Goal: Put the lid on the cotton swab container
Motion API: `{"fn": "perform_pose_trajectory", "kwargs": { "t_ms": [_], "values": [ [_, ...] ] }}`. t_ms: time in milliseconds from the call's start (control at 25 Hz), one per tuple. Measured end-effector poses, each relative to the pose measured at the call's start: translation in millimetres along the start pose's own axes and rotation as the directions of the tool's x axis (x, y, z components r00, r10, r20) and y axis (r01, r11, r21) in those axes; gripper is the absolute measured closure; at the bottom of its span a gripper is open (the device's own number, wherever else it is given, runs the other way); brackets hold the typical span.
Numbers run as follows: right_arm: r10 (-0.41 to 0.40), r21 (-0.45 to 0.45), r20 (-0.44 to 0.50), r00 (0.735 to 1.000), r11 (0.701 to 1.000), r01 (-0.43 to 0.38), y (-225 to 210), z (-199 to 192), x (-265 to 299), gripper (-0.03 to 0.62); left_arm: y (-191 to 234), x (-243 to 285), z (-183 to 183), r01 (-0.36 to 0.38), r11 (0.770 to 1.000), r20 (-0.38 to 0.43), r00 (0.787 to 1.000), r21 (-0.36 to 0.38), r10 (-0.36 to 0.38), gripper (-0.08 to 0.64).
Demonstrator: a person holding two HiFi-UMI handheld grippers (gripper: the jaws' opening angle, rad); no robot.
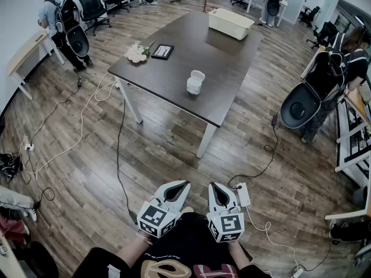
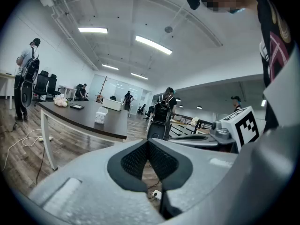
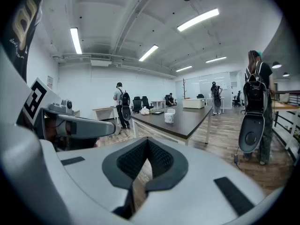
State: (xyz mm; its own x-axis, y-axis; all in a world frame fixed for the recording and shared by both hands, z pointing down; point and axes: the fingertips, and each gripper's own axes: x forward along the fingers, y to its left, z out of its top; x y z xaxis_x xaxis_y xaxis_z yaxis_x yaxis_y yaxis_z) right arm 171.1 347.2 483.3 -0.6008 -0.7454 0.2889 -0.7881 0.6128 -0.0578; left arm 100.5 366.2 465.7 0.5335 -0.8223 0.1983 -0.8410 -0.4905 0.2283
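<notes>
Your left gripper (image 1: 185, 184) & right gripper (image 1: 213, 186) are both clenched on nothing, close to your body, so walk first over the wood floor (image 1: 174, 138) w/ care for the cables (image 1: 119, 149). Open the jaws only at the dark table (image 1: 174, 68), where the cotton swab container (image 1: 195, 86) stands alone, its lid (image 1: 197, 74) tilted on top, it seems. Farther on the table are flowers (image 1: 137, 53), a black tray (image 1: 162, 51) and a white bin (image 1: 231, 23); office chairs (image 1: 93, 7) & ppl w/ backpacks (image 1: 58, 22) stand round the room.
</notes>
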Motion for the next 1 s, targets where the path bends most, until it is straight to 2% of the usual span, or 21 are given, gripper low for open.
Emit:
{"fn": "perform_pose_trajectory", "kwargs": {
  "t_ms": [320,520,640,800,1000],
  "values": [
    [-0.005,0.072,0.017,1.000,0.997,0.003,-3.7,-4.1,5.6,0.584,11.0,-1.5,-10.5,-0.017,0.999,-0.017,1.000,-0.029,0.016,0.552],
    [0.002,0.057,0.000,1.000,0.998,-0.002,-5.3,-3.0,20.9,0.584,24.0,7.0,-7.2,-0.012,1.000,-0.016,1.000,-0.017,0.012,0.552],
    [-0.008,0.046,0.000,1.000,0.999,0.008,-10.0,2.7,32.7,0.584,35.1,16.8,-4.1,-0.003,1.000,-0.019,1.000,-0.013,0.002,0.552],
    [-0.023,0.105,0.003,1.000,0.994,0.023,-20.6,7.8,48.7,0.584,50.2,35.4,2.4,0.013,1.000,-0.025,1.000,-0.008,-0.013,0.552],
    [-0.029,0.110,-0.006,1.000,0.993,0.030,-31.8,14.4,80.9,0.584,74.6,60.0,11.8,0.031,0.999,-0.036,0.999,0.006,-0.031,0.552]
  ]
}}
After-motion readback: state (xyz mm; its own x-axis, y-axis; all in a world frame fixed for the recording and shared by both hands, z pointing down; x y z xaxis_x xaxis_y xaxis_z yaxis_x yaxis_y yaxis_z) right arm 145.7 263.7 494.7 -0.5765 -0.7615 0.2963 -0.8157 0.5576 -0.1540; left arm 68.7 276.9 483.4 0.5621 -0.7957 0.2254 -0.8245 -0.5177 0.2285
